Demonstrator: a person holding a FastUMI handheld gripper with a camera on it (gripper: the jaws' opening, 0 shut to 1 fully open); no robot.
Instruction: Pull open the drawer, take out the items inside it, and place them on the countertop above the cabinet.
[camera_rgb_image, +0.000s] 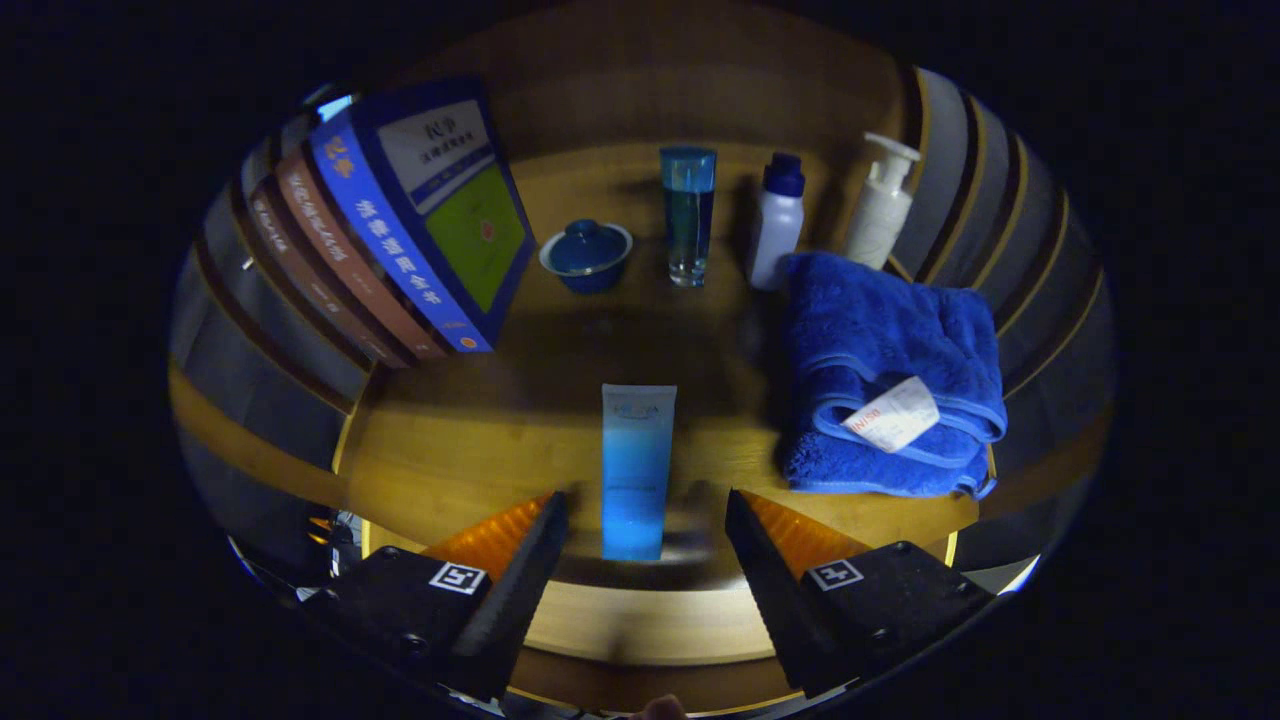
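Releasing the blue tube (637, 470) upright on the desk (470, 450): hand-held gripper (646, 520) open, fingers clear; withdraw straight back to avoid toppling.

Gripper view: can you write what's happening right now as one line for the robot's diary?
gripper: open | blue tube: standing on countertop, between fingers, untouched | beside it: blue towel | phase: tube placed

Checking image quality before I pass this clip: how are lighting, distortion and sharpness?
Gripper view: dim, warm light, with shadow behind the blue tube standing between the open gripper fingers; fisheye bends the books and side walls outward; the folded blue towel stays sharp; no strong glare.
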